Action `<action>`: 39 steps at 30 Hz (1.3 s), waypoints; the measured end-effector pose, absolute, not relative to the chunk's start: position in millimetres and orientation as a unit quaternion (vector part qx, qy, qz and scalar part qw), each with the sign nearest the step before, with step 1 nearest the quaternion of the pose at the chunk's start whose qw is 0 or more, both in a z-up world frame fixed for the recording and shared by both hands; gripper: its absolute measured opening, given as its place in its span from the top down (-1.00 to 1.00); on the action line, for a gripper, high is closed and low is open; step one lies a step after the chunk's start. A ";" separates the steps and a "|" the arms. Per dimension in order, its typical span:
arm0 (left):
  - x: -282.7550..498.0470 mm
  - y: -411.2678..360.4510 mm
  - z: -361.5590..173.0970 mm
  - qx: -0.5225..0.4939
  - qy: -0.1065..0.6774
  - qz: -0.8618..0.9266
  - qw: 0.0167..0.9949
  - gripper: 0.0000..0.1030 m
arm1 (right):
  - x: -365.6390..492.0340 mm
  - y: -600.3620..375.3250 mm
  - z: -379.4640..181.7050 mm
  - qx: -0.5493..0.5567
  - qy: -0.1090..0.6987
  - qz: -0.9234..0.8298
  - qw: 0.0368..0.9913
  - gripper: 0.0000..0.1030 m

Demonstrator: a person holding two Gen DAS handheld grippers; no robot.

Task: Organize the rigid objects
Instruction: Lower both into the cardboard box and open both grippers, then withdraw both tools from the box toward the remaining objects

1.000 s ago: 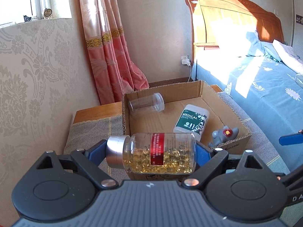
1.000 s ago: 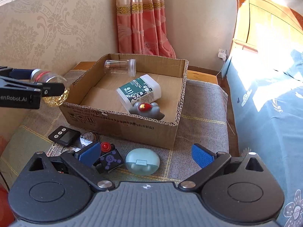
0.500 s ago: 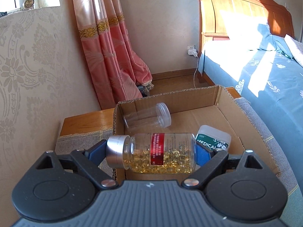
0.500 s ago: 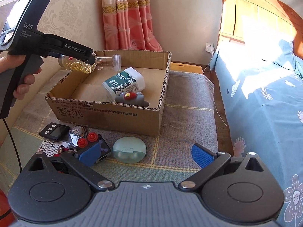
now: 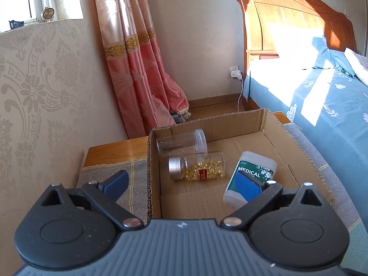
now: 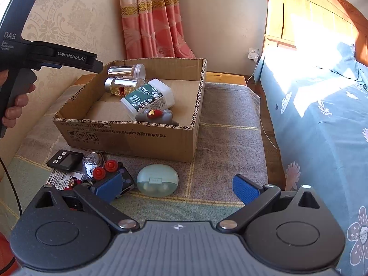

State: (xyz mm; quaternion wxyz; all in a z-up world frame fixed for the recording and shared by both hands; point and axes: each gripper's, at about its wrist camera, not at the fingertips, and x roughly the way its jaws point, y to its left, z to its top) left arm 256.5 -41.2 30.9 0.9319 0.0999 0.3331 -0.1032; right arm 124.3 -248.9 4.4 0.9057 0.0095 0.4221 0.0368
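Observation:
The cardboard box (image 5: 230, 118) (image 6: 128, 135) stands on the cloth-covered bench. Inside lie the capsule bottle (image 5: 197, 169) (image 6: 122, 85) with a silver cap, an empty clear jar (image 5: 181, 140) (image 6: 127, 69), a white MEDICAL bottle (image 5: 253, 172) (image 6: 147, 97) and a grey toy (image 6: 158, 117). My left gripper (image 5: 181, 184) is open and empty above the box's near left corner. My right gripper (image 6: 179, 187) is open and empty above a pale green case (image 6: 157, 179), with a dark cube with red knobs (image 6: 110, 172) at its left finger.
In front of the box lie a black timer (image 6: 65, 159), a clear round item (image 6: 93, 158) and a printed card (image 6: 59, 179). A bed (image 6: 322, 115) runs along the right. A wall and pink curtain (image 5: 138, 69) stand behind the box.
My left gripper has opened and let go of the capsule bottle, which now lies in the box by the clear jar. The right gripper has shifted slightly closer to the loose items.

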 end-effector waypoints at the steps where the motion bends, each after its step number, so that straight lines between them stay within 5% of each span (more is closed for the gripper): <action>1: 249.2 -37.9 30.5 0.098 0.334 -0.104 0.932 -0.94 | 123.5 -248.2 4.0 0.010 0.421 0.037 0.906 -1.00; 19: 155.3 11.5 -35.9 0.055 0.390 -0.077 0.916 -0.98 | 117.3 -241.8 -63.8 -0.032 0.451 0.047 0.891 -1.00; 39: 157.2 7.7 -82.4 0.023 0.440 -0.137 0.887 -0.98 | 107.9 -242.9 -81.4 -0.052 0.433 0.076 0.897 -1.00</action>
